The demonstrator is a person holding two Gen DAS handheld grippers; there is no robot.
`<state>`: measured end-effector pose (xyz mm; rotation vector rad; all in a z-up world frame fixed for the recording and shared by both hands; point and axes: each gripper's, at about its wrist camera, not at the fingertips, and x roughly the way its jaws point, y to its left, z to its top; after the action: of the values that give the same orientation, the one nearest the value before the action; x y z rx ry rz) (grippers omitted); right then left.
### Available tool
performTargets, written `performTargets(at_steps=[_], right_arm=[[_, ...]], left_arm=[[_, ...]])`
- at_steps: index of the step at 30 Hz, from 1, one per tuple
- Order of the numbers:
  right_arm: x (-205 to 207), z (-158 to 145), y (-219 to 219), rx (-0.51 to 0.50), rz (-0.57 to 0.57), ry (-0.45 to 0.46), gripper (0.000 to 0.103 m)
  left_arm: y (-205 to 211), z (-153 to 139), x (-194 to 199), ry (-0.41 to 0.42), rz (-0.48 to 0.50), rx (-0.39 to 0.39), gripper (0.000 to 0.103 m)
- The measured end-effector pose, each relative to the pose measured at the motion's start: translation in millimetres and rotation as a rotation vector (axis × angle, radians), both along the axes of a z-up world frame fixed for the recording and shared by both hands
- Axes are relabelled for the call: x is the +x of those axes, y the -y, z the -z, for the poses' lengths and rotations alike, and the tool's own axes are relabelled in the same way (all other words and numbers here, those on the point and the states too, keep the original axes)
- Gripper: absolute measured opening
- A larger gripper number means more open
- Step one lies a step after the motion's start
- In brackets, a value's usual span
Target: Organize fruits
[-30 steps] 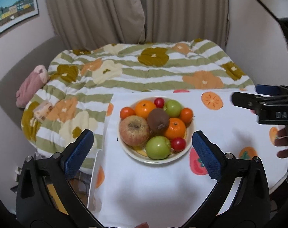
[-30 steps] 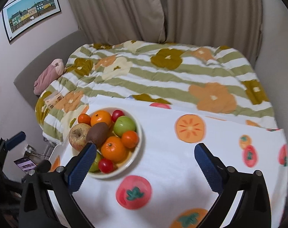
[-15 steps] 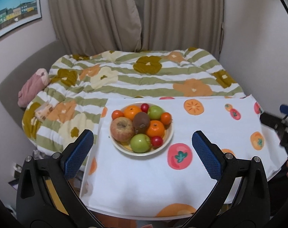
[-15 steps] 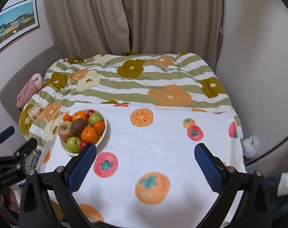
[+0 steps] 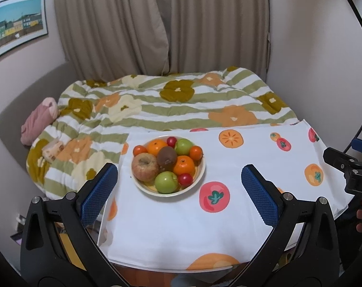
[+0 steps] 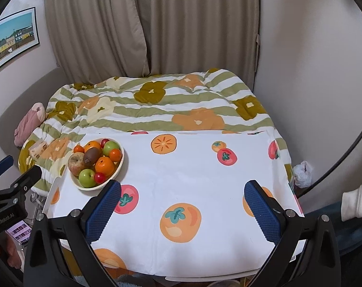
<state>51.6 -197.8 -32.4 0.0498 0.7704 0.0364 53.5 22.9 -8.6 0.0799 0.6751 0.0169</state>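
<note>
A cream bowl (image 5: pixel 200 175) (image 6: pixel 120 167) sits at the table's far left, heaped with fruit: a reddish apple (image 5: pixel 144 166), a green apple (image 5: pixel 166 181), a kiwi (image 5: pixel 166 157), oranges (image 5: pixel 183 165) and small red fruits (image 5: pixel 185 179). My left gripper (image 5: pixel 179 198) is open and empty, held back above the table's near edge in front of the bowl. My right gripper (image 6: pixel 183 210) is open and empty over the table's near middle, right of the bowl. Each gripper shows at the edge of the other's view.
The table wears a white cloth (image 6: pixel 193 172) printed with tomatoes and persimmons. Behind it lies a bed with a striped floral quilt (image 5: pixel 181 102), a pink pillow (image 5: pixel 37 122) and curtains. A white bag (image 6: pixel 303 172) sits off the table's right edge.
Both grippers have drawn back and up from the table, so the bowl looks smaller and farther. Both stay open and empty. The fruit has not moved.
</note>
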Motion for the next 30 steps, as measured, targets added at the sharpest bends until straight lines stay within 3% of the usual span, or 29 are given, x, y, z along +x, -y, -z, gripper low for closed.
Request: performTargets(at_steps=[30], right_arm=[[1,-8,14,0.003,0.024,0.025,0.103]], left_arm=[[2,-6,-2,0.019,-0.01,0.013,0.103]])
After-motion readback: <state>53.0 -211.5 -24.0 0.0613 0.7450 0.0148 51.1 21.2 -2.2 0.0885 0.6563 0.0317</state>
